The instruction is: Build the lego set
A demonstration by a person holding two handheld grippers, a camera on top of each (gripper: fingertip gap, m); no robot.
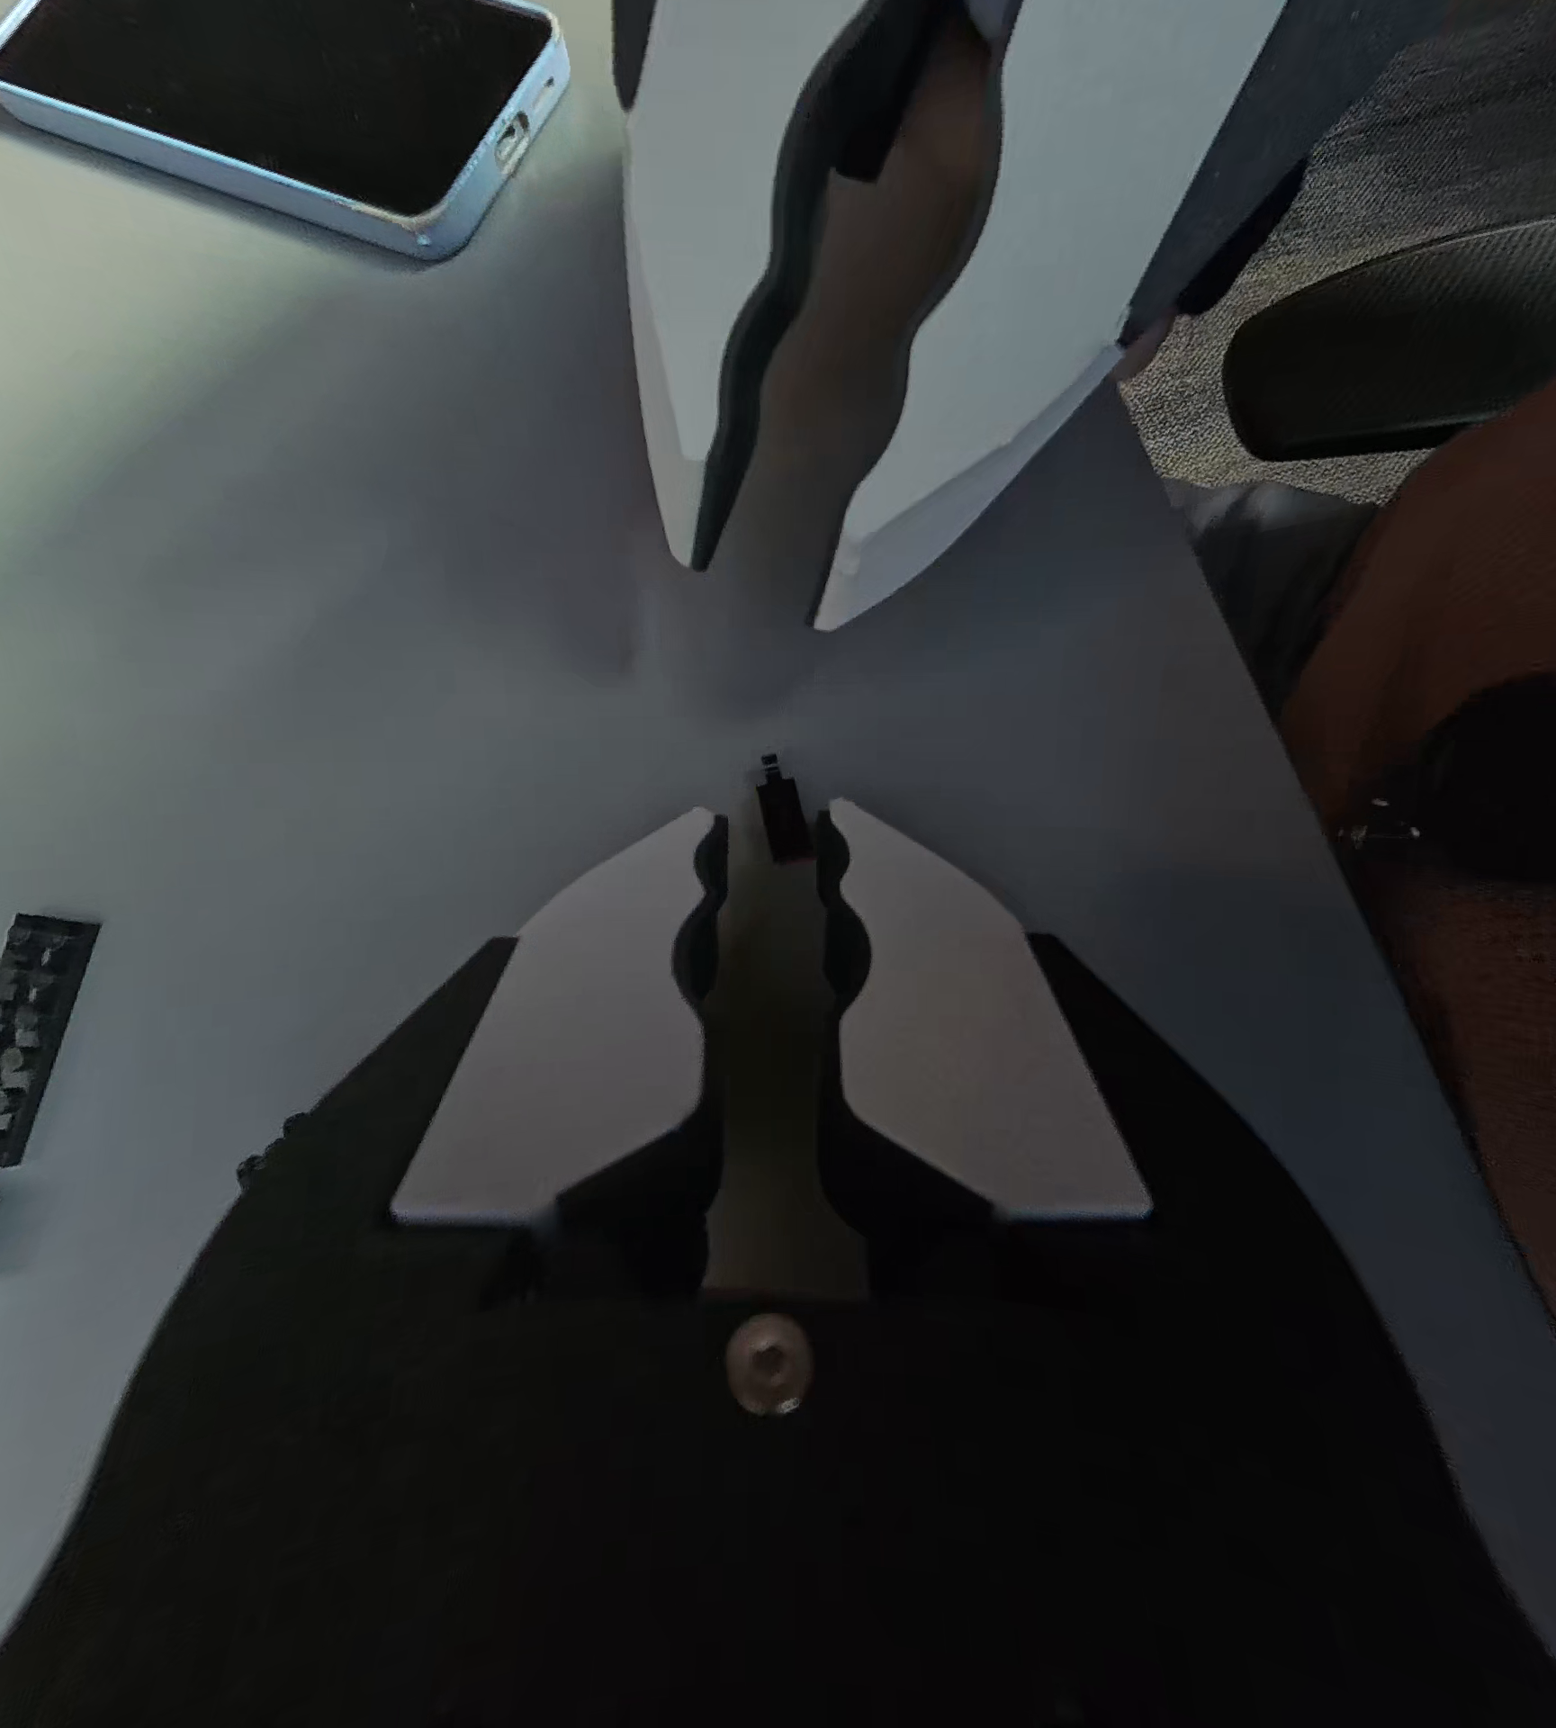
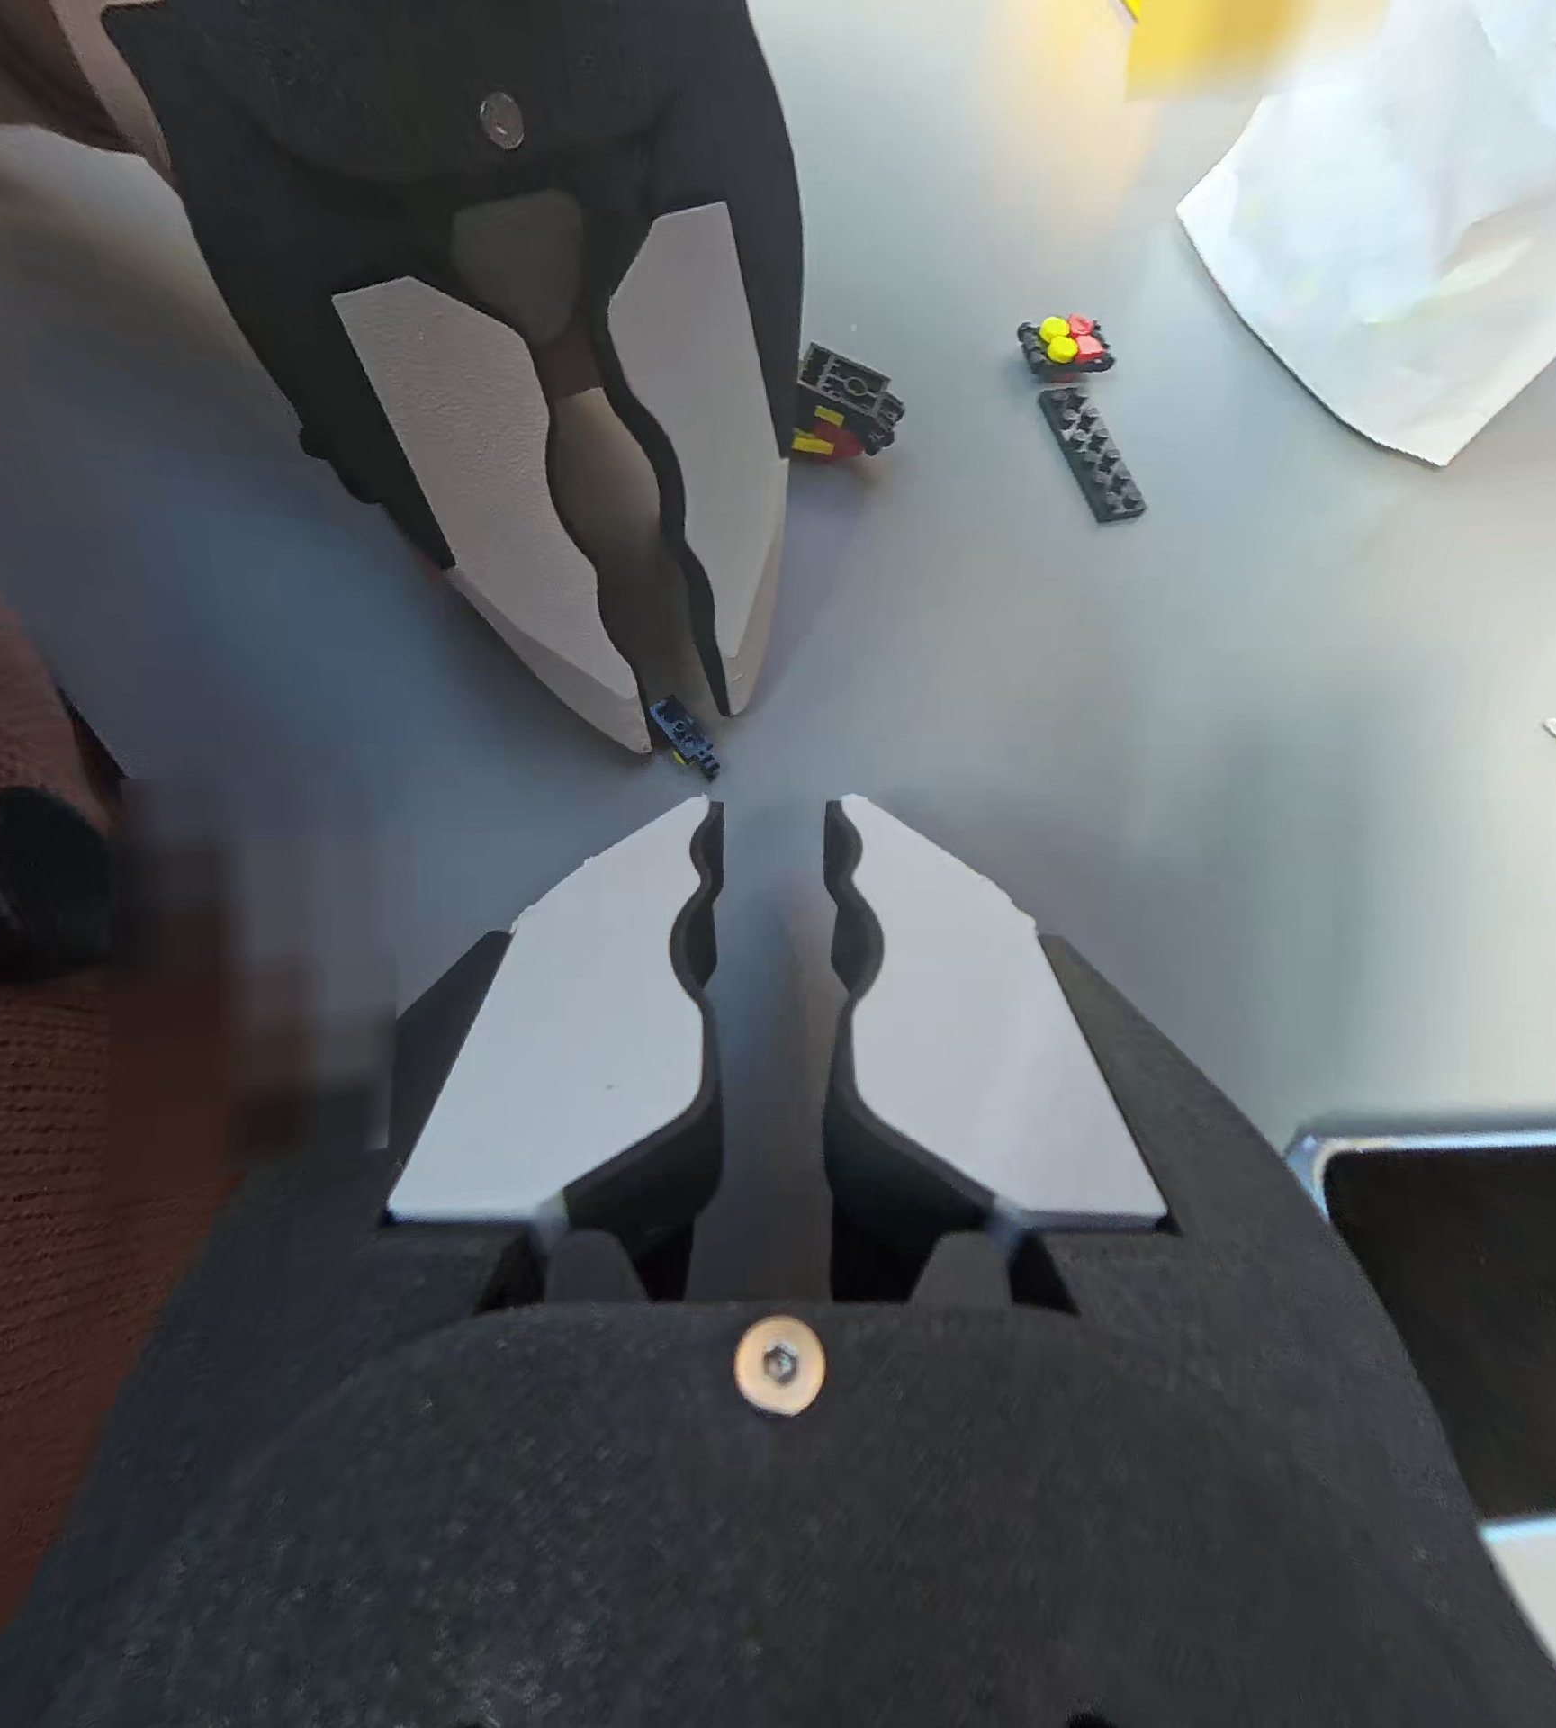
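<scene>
The left tongs (image 2: 685,729) pinch a small black lego piece (image 2: 684,735) with a speck of yellow, its tip poking past the fingertips just above the grey surface (image 2: 1129,748). The right tongs (image 2: 774,809) face it, parted and empty. Farther off lie a black studded plate (image 2: 1092,455), a yellow-and-red-topped assembly (image 2: 1065,344) and a black-red-yellow cluster (image 2: 849,404).

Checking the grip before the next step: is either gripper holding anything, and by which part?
The left gripper pinches a small dark lego piece by one end at its fingertips; the right gripper holds nothing.
</scene>
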